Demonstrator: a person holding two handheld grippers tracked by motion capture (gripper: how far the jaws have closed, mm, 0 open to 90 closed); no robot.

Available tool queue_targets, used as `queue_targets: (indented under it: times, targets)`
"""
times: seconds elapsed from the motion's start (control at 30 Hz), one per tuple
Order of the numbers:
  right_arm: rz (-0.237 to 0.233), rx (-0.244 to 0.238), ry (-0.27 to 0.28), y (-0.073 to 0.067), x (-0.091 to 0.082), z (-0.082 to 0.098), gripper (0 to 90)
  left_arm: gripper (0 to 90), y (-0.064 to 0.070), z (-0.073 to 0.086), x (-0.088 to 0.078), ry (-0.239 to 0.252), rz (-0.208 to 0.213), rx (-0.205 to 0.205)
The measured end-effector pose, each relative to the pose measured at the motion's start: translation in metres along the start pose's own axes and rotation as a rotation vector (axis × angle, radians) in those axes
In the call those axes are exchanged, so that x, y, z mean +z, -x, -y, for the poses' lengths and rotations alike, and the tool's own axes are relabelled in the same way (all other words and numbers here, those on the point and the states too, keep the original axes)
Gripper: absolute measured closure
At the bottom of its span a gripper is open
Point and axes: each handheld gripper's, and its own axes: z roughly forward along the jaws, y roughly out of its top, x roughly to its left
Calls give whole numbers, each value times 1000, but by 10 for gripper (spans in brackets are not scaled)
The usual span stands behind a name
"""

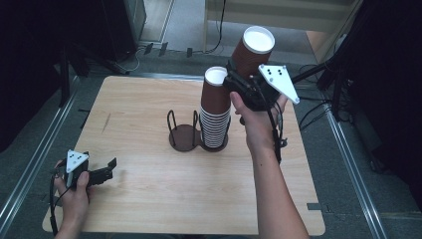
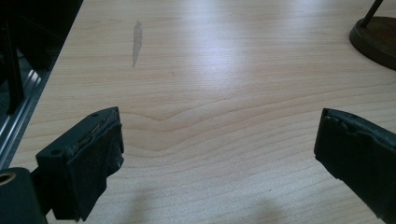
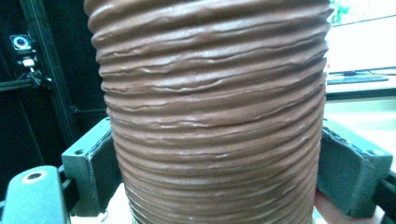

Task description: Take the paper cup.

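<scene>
One ribbed brown cup (image 3: 212,116), white-lined

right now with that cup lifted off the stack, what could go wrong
1. The right gripper holds the brown cup tilted and by its ribbed wall; too hard a squeeze could crush the paper, too soft and it may slip.
2. The cup hangs close to the stack of cups in the wire holder; a careless swing could knock the tall stack over.
3. The left gripper rests open on the table, far off, so nothing steadies the stack.
</scene>
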Motion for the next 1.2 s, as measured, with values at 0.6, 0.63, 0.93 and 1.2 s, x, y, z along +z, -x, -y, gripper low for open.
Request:
queue_targets:
  times: [0.6, 0.63, 0.93, 1.2]
  targets:
    - [64, -18, -46, 39, -29, 27, 125, 23, 1, -2, 3, 20, -10, -5]
    - [64, -18, -46, 39, -29, 27, 125, 23, 1, -2, 3, 17, -9, -6]
    - [74, -17, -95, 55, -52, 57, 124, 23, -7, -3, 5, 12, 67, -74]
    - [96, -9, -149, 69, -71, 91, 124, 23, -11, -4, 7, 27, 79, -142]
